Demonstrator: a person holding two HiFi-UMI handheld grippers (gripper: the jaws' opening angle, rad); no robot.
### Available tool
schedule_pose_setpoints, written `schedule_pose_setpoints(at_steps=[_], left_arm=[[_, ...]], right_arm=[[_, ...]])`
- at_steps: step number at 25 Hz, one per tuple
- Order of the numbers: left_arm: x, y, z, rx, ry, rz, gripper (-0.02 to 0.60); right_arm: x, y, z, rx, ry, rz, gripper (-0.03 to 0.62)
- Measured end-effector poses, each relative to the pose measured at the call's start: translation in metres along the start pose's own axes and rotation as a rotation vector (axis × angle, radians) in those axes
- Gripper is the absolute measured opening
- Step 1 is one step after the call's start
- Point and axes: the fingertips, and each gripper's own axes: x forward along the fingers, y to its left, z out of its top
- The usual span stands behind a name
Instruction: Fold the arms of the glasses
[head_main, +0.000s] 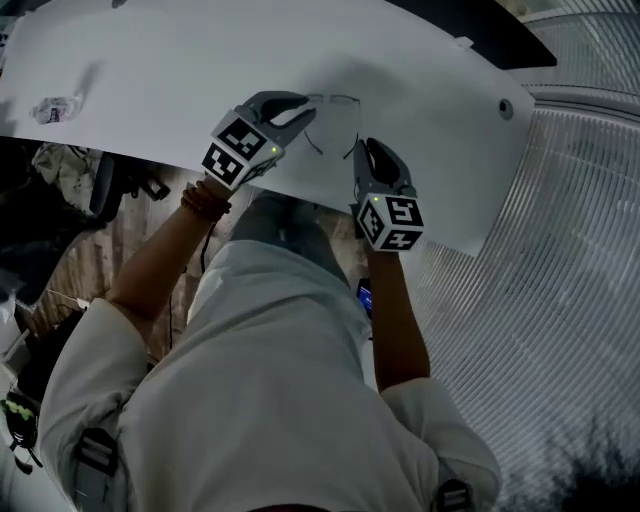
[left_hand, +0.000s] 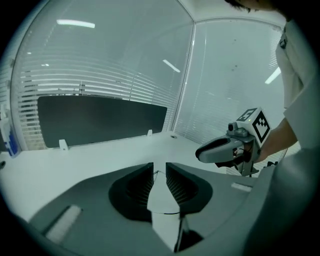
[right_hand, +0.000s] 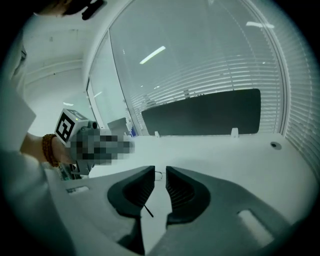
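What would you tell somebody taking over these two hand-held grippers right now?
Left gripper: jaws apart, the glasses' thin frame in the gap, not pinched.
Right gripper: jaws apart around a dark arm tip, not gripping.
The glasses rest on the white table between both grippers.
Done: nothing that shows; both arms look unfolded.
Left: fold both arms.

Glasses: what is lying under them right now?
Only the white table shows beneath the glasses. The left tongs overlap one end of the frame, so what lies under that part is hidden.
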Motion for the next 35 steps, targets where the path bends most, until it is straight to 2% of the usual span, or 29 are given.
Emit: schedule_pose_setpoints(at_steps=[4, 11, 19, 26, 35], left_arm=[[0.018, 0.021, -0.021, 0.030, 0.051, 0.023, 0.085], [0.048, 0.045, -0.055, 0.040, 0.141, 0.013, 0.091], [0.065, 0.053, -0.083, 0.044, 0.215, -0.005, 0.091], [0.068, 0.056, -0.089, 0.031, 0.199, 0.005, 0.075], [0.068, 0.054, -0.089, 0.009, 0.186, -0.006, 0.071]], right_arm=[[0.016, -0.012, -0.016, 0.014, 0.041, -0.026, 0.083], [0.041, -0.030, -0.046, 0.052, 0.121, -0.052, 0.105], [0.061, -0.041, -0.068, 0.091, 0.166, -0.076, 0.126], [0.073, -0.043, -0.092, 0.116, 0.204, -0.071, 0.126], [0.090, -0.023, -0.097, 0.134, 0.212, -0.037, 0.126]])
